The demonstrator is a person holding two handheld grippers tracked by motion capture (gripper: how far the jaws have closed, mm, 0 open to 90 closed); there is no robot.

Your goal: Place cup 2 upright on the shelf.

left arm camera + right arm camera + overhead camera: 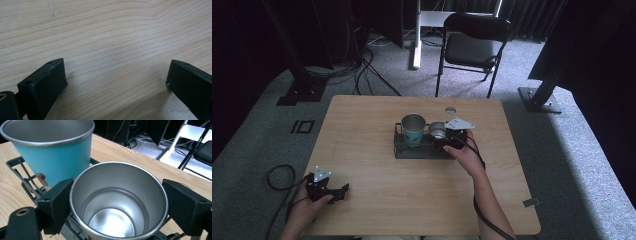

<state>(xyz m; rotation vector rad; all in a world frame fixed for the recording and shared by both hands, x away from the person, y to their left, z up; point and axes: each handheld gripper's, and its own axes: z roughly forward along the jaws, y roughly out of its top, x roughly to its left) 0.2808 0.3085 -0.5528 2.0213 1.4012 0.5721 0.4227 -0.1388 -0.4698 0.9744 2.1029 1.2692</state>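
1. Wooden table (362,150) on grey carpet; a black folding chair (472,42) stands beyond it.
2. Dark wire rack (404,150) at table centre holds a teal cup (53,157) and a steel cup (117,200).
3. Right gripper (117,202): jaws clamp the steel cup's rim on both sides.
4. Left gripper (116,77): jaws spread over bare wood near the table's front-left corner.

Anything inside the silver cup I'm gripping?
The silver cup looks empty: bare shiny bottom visible. The near inner wall is hidden below the rim. It stands in the rack.
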